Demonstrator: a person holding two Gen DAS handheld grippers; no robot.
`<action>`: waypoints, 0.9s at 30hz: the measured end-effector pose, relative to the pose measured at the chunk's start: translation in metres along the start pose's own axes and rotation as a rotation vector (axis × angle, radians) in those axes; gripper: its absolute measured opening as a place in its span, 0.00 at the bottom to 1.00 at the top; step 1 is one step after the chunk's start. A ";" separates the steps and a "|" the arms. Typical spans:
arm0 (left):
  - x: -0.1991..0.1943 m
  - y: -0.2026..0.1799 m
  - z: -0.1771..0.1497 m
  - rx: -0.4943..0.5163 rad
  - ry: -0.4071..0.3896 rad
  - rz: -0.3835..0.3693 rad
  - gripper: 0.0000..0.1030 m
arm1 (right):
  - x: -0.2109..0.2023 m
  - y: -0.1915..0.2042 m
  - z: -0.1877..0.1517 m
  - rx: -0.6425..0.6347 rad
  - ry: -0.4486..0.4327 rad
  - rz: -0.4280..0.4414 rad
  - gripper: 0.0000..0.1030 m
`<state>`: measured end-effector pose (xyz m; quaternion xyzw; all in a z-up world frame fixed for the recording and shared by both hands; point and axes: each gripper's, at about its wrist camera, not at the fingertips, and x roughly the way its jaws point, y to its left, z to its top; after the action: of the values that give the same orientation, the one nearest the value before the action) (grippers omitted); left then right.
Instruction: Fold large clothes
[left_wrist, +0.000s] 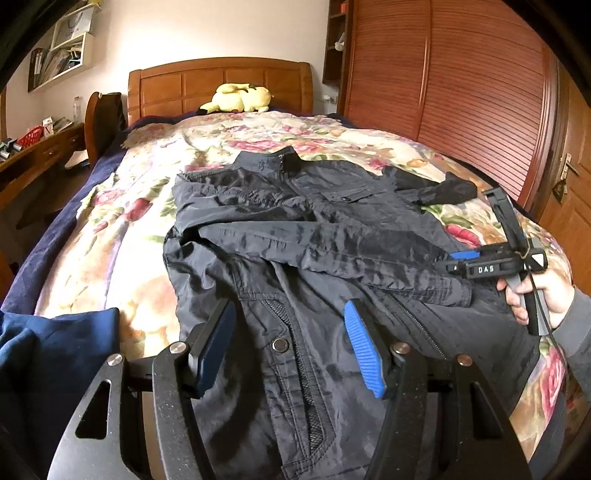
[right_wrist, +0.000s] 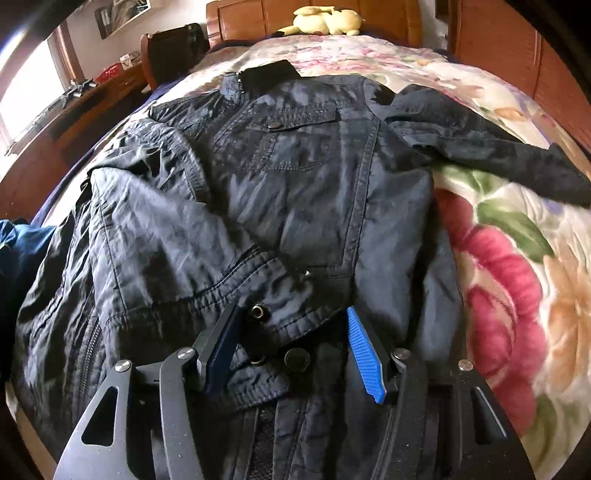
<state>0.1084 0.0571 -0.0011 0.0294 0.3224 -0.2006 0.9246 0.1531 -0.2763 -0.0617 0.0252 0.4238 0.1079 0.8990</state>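
Note:
A dark navy jacket (left_wrist: 303, 236) lies face up on the floral bedspread (left_wrist: 147, 206), collar toward the headboard. One sleeve is folded across its chest toward the right; the other sleeve (left_wrist: 436, 188) lies out to the right. My left gripper (left_wrist: 291, 325) is open, hovering over the jacket's lower front by a snap button. My right gripper (right_wrist: 295, 328) is open just above the folded sleeve's cuff (right_wrist: 291, 310); it also shows in the left wrist view (left_wrist: 476, 258), held by a hand. The jacket fills the right wrist view (right_wrist: 280, 177).
A blue garment (left_wrist: 44, 354) lies at the bed's near left corner. A yellow plush toy (left_wrist: 238, 98) sits by the wooden headboard (left_wrist: 218, 79). A wooden wardrobe (left_wrist: 443, 74) stands right of the bed, a desk and chair (left_wrist: 99, 118) left.

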 end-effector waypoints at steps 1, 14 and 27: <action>0.000 0.000 0.001 -0.002 -0.001 -0.002 0.61 | -0.001 0.001 -0.001 -0.001 -0.001 0.003 0.58; 0.002 0.000 0.002 -0.021 0.002 0.026 0.61 | -0.034 0.023 -0.016 -0.205 -0.076 0.020 0.04; -0.001 0.008 0.002 -0.050 -0.011 0.020 0.61 | -0.087 0.013 0.015 -0.164 -0.259 -0.103 0.03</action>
<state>0.1113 0.0643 0.0004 0.0083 0.3219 -0.1832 0.9288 0.1089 -0.2813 0.0152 -0.0564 0.2950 0.0916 0.9494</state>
